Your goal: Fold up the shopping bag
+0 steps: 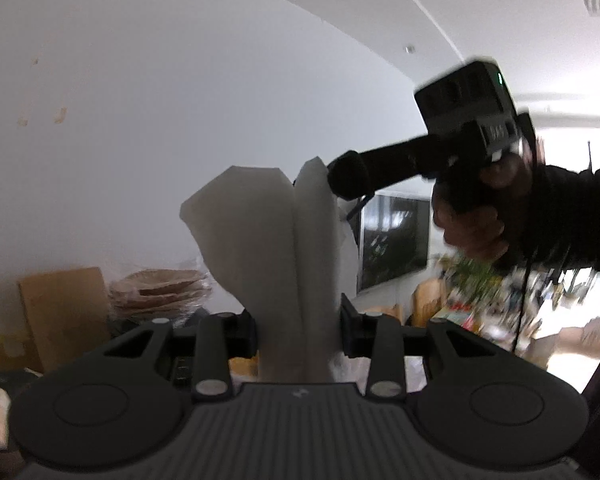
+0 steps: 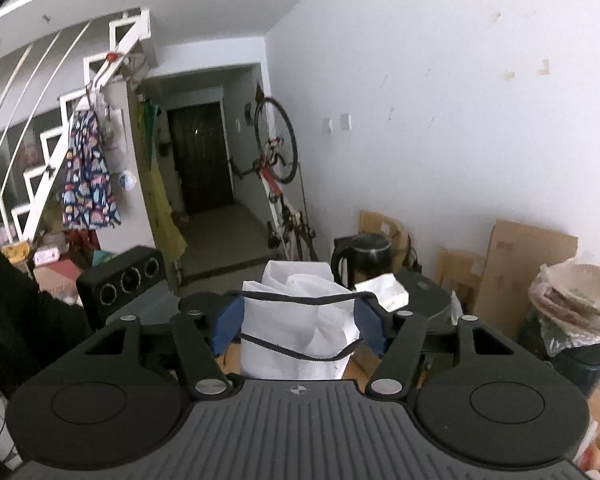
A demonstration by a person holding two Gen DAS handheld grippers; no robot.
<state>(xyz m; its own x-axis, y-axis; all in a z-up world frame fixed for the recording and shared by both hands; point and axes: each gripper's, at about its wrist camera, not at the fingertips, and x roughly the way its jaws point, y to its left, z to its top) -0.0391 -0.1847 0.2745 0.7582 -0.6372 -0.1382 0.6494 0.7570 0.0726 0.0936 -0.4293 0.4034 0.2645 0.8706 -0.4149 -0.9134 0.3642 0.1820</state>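
Observation:
The white shopping bag (image 1: pixel 268 240) stands upright in a long folded strip, and my left gripper (image 1: pixel 298 328) is shut on its lower part. At the strip's top right corner is my right gripper (image 1: pixel 346 178), held by a hand (image 1: pixel 472 224) in a dark sleeve. In the right wrist view the bunched bag (image 2: pixel 288 312) fills the gap between the blue pads (image 2: pixel 230 324), touching both. My right gripper (image 2: pixel 300 322) grips it there. The bag's black cords (image 2: pixel 300 300) run across in front. The left gripper's camera housing (image 2: pixel 124 280) shows behind on the left.
Cardboard sheets (image 2: pixel 528 256) lean on the white wall beside a wrapped stack of woven plates (image 2: pixel 576 300). A black kettle (image 2: pixel 364 260) stands behind the bag. A bicycle (image 2: pixel 280 168) hangs near a dark door (image 2: pixel 200 160), and stairs (image 2: pixel 60 140) rise at the left.

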